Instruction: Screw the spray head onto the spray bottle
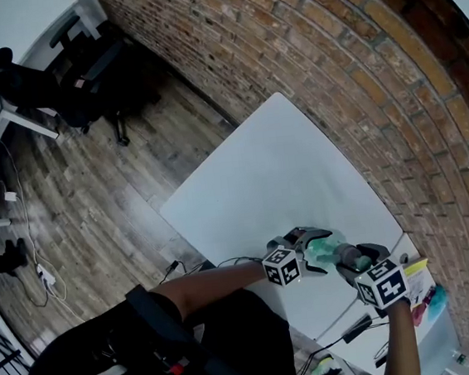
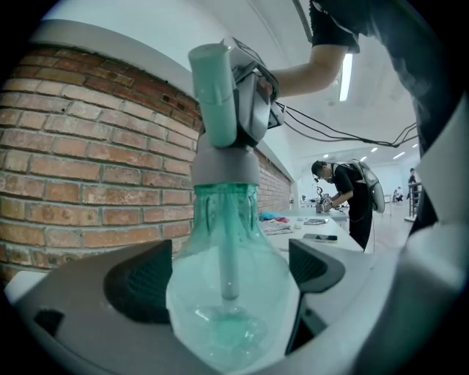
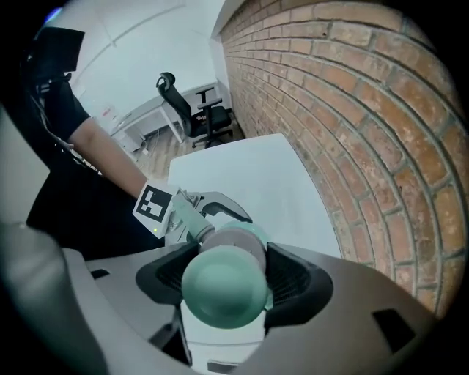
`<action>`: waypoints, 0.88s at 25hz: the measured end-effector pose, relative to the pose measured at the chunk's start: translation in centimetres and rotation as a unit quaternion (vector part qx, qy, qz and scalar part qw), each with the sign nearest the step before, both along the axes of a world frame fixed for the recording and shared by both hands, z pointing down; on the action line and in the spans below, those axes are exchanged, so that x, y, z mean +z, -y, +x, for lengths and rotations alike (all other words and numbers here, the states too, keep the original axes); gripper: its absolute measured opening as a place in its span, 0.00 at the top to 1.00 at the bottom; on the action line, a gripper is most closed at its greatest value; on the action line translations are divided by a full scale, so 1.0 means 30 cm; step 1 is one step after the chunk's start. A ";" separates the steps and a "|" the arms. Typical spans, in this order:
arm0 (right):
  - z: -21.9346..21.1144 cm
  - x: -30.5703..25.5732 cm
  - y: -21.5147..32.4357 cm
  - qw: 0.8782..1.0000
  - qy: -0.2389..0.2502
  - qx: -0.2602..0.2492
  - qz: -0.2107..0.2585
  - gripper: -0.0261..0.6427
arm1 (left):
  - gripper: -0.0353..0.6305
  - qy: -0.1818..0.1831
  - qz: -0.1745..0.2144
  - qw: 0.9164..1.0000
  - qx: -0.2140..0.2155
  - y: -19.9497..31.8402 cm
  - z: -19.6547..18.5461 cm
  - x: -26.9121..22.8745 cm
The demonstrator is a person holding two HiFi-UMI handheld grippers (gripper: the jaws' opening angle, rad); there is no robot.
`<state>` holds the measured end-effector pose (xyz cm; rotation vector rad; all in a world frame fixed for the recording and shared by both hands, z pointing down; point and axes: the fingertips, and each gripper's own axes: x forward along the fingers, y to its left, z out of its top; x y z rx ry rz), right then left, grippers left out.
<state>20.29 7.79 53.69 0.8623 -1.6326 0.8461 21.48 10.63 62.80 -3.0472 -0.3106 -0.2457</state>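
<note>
— Where is it all?
— Beside a brick wall (image 1: 330, 64), above the near edge of a white table (image 1: 274, 170), held up in the air.
— And the arms?
— The left forearm (image 1: 211, 281) reaches in about level from the lower left of the head view. The right forearm (image 1: 405, 339) comes up from the bottom edge, and its tool aims steeply downward.
— The grippers?
— The left gripper (image 2: 227, 275) comes in from the side, its two pads clamped on the wide belly of the spray bottle (image 2: 227, 322). The right gripper (image 3: 229, 282) comes from above, its jaws closed on the spray head (image 3: 223, 289), one pad on each flank.
— Which way does the bottle point?
— Its long axis runs close to upright, base down and neck up, in line with the right gripper's jaws. It's clear green plastic.
— And the head?
— It sits on the neck, grey collar lowest, pale green top uppermost. Whether the thread is fully home I can't tell. The dip tube (image 2: 229, 256) hangs straight down inside the bottle
</note>
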 end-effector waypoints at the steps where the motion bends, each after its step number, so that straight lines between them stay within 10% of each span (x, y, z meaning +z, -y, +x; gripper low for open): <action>1: 0.002 0.000 0.002 1.000 0.002 0.013 0.000 0.54 | 0.21 0.000 0.000 1.000 0.000 0.000 0.001 0.000; 12: 0.009 -0.010 0.009 0.995 0.013 0.102 0.008 0.54 | 0.21 -0.001 -0.002 1.000 0.005 0.002 -0.003 -0.008; 22: -0.007 -0.041 0.007 0.999 -0.016 0.027 0.039 0.54 | 0.20 0.013 0.018 1.000 0.011 -0.004 -0.014 0.000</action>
